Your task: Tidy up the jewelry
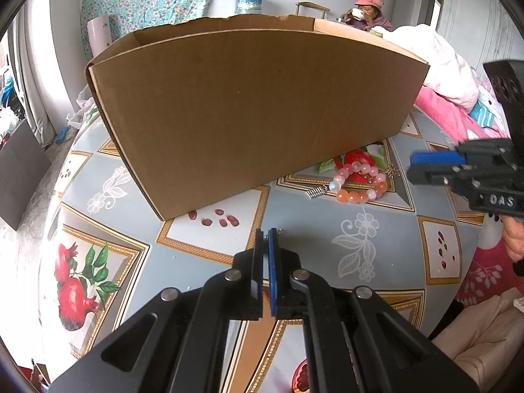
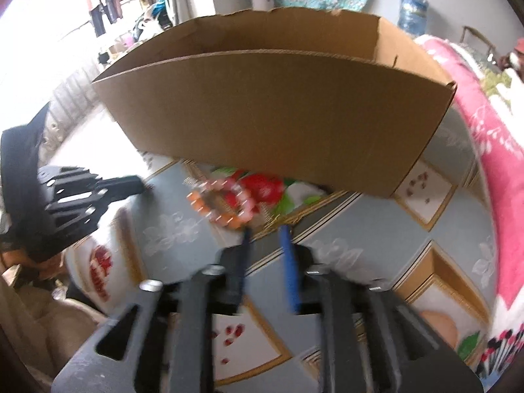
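A bracelet (image 1: 359, 181) of pink, white and orange beads lies on the patterned tablecloth just in front of an open cardboard box (image 1: 255, 108). A small silver charm (image 1: 317, 192) and a gold charm (image 1: 392, 172) hang off it. My left gripper (image 1: 268, 233) is shut, low over the cloth, well short of the bracelet; something small and metallic shows at its tips. My right gripper (image 2: 266, 229) is open, its tips just short of the blurred bracelet (image 2: 222, 203). It also shows in the left wrist view (image 1: 435, 163), right of the bracelet. The box (image 2: 278, 114) fills the view behind.
The table (image 1: 366, 235) carries a blue-grey cloth with pomegranate pictures. Pink and white bedding (image 1: 448, 82) is piled at the right. A person in a pink hat (image 1: 368, 9) sits behind the box. The left gripper (image 2: 98, 193) shows in the right wrist view.
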`<state>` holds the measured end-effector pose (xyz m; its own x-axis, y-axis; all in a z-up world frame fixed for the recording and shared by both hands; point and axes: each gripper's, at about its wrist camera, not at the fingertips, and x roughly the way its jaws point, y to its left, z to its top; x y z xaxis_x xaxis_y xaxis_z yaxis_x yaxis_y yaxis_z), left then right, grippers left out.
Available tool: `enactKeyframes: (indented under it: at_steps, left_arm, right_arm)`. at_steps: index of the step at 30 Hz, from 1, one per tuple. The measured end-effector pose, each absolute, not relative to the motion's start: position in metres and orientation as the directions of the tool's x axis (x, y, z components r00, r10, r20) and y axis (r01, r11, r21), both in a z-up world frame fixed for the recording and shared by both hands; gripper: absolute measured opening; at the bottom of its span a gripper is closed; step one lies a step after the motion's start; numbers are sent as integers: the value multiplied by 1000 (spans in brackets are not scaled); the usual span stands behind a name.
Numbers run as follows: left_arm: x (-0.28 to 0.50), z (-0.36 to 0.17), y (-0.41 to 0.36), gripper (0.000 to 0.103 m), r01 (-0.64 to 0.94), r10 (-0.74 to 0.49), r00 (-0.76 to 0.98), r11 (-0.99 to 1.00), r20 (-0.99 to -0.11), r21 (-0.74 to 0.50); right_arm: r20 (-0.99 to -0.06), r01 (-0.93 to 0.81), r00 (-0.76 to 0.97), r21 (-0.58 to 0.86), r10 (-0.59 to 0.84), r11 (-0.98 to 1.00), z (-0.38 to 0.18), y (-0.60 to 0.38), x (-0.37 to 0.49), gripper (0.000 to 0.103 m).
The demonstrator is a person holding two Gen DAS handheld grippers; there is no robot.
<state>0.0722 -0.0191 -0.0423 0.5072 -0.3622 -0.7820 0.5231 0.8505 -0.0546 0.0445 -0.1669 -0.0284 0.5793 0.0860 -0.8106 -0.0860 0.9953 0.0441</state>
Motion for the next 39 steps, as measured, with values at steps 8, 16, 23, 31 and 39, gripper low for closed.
enactKeyframes:
  at_steps: [8, 16, 23, 31, 39]
  left_arm:
    - [72, -43, -19, 2, 523, -362, 507, 850, -782, -54]
    - [72, -42, -18, 2, 522, -364, 508, 851, -781, -58]
    - [72, -42, -17, 2, 522, -366, 508, 851, -780, -59]
    - [72, -42, -18, 2, 522, -365, 509, 851, -780, -58]
    - [72, -42, -17, 2, 521, -365, 509, 851, -780, -59]
  right_arm:
    - [-832, -53, 551, 37, 60, 998, -45, -166, 69, 26]
    - [-830, -43, 557, 10, 32, 999, -49, -161, 70, 17]
    - [-827, -42, 561, 18, 38, 999, -44, -166, 67, 7]
    - [-818, -29, 574, 28, 40, 999, -37, -170, 57, 0]
    - [-794, 36, 599, 158, 105, 987, -17, -204, 44, 0]
